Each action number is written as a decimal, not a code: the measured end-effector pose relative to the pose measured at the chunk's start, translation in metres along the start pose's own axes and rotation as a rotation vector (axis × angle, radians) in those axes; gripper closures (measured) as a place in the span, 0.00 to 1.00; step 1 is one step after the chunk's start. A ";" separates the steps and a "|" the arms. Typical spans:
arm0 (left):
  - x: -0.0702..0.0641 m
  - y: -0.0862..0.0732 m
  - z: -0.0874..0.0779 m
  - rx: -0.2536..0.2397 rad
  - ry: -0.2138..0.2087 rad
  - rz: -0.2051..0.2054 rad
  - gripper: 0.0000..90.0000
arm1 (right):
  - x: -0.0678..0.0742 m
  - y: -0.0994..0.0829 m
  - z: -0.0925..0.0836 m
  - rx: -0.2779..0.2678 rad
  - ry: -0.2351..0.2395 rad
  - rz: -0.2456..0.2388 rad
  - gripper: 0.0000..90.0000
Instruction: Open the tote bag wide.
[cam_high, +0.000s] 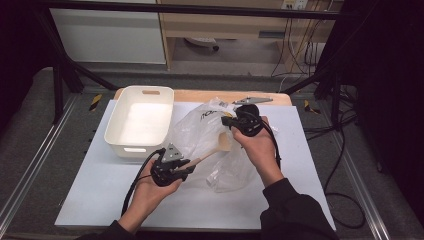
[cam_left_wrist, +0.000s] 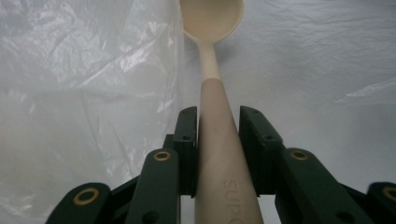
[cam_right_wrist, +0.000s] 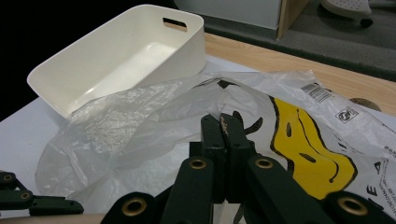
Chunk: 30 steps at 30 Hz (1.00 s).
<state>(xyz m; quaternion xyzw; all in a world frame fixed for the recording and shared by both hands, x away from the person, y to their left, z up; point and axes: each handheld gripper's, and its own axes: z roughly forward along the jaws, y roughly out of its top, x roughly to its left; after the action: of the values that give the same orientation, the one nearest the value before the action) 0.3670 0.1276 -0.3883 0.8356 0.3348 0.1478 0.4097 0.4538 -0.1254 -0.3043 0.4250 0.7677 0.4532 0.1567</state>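
L hand (cam_high: 150, 192) comes in from bottom edge, forearm angled up and right, palm wrapped round the L gripper (cam_high: 186, 167). Jaws point right and slightly away, toward the bag. Jaws part-closed, pads pressed on either side of the thick handle of a beige spoon (cam_left_wrist: 215, 135).

R hand (cam_high: 257, 145) reaches further over the table, wrist bent, dark sleeve at bottom right. R gripper (cam_high: 227, 121) points left toward the tub. Jaws fully closed, pads together, pinching a fold of the clear plastic bag (cam_right_wrist: 154, 121); film bunches up to the tips in the R gripper view.

Spoon: long axis runs diagonally in high view, from L jaws up and right. Bowl end away from L gripper, inside or behind bag film, near R hand; handle end in the jaws. Bowl faces the camera in L gripper view.

Bag lies crumpled mid-table, just right of the white tub (cam_high: 122, 131), yellow print + barcode on it.

Count: 1 spoon, 1 bag, 1 tub, 2 grippers. All on white table top (cam_high: 100, 200).
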 end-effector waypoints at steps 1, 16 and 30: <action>0.001 0.000 0.001 0.001 0.003 0.001 0.76 | 0.000 0.001 -0.002 -0.001 0.000 0.000 1.00; -0.008 0.011 0.008 -0.031 0.024 0.031 0.76 | 0.006 0.000 0.006 0.015 0.009 -0.009 1.00; -0.019 0.020 0.048 -0.051 0.054 0.021 0.76 | 0.007 -0.001 0.004 0.009 0.013 -0.009 1.00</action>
<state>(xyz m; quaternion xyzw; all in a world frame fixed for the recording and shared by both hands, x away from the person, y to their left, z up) 0.3872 0.0776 -0.4022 0.8241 0.3329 0.1830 0.4202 0.4516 -0.1184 -0.3061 0.4191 0.7728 0.4519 0.1517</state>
